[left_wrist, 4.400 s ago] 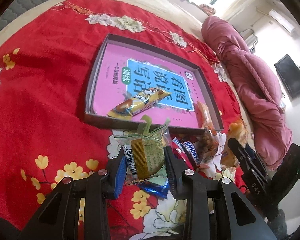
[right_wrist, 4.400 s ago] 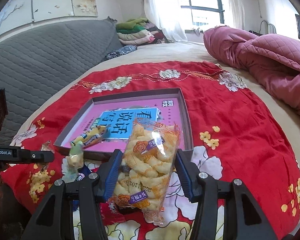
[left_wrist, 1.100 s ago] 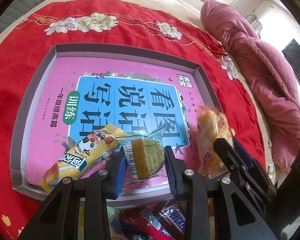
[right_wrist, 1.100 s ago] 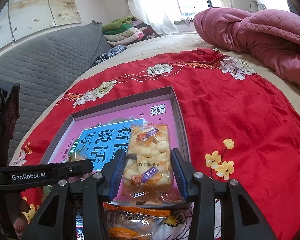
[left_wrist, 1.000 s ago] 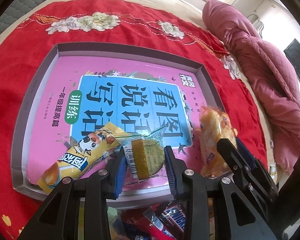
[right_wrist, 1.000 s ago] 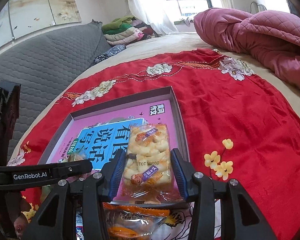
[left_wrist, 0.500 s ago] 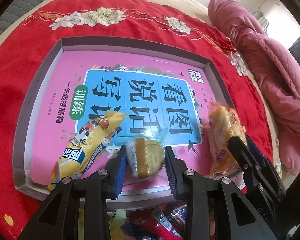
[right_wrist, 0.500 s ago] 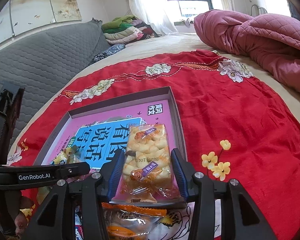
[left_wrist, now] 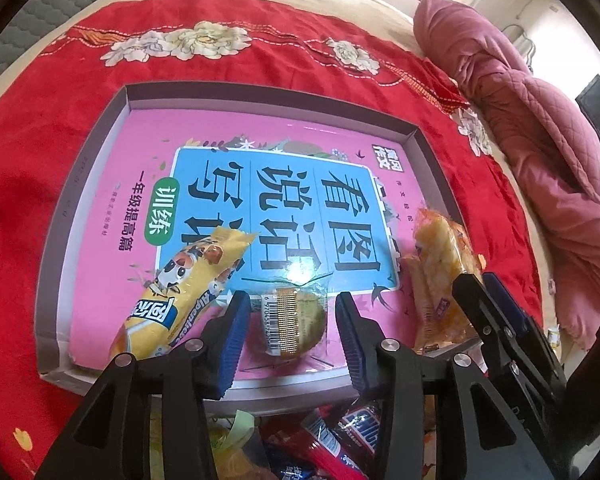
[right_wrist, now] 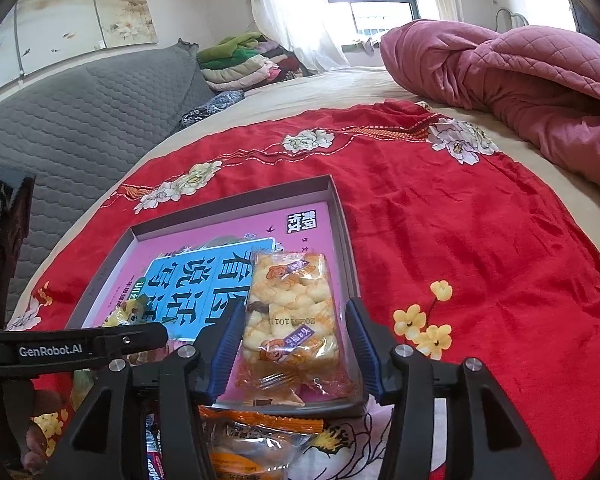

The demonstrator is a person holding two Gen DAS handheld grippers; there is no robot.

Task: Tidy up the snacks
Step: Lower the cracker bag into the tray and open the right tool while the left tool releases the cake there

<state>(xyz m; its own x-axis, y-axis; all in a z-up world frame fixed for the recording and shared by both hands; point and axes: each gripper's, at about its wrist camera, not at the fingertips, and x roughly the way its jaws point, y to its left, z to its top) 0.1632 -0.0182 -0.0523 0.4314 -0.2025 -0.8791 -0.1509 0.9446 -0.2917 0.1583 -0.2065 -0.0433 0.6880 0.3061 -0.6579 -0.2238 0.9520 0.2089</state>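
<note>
A shallow grey tray [left_wrist: 260, 92] with a pink and blue printed floor lies on the red flowered blanket. In it lie a yellow snack bar [left_wrist: 188, 292], a round green cake packet [left_wrist: 296, 320] and an orange bag of puffs [right_wrist: 288, 312]. My left gripper [left_wrist: 288, 320] straddles the cake packet, its jaws opening, with a gap at each pad. The right gripper [right_wrist: 292, 344] straddles the puff bag near the tray's right wall [right_wrist: 342, 232]. Its jaws are opening too, and the pads stand off the bag. In the left wrist view the right gripper [left_wrist: 496, 320] shows beside the puff bag [left_wrist: 440, 268].
Loose snacks lie in front of the tray's near wall: Snickers bars [left_wrist: 352, 436] and an orange-wrapped packet [right_wrist: 252, 440]. A pink quilt [right_wrist: 520, 72] is heaped at the far right. At the left stands a grey padded headboard [right_wrist: 80, 120], with folded clothes [right_wrist: 244, 60] behind it.
Both grippers carried their packets from the loose pile to the tray and lowered them. In the last half second both pairs of jaws widened, and the cake packet and puff bag now lie free.
</note>
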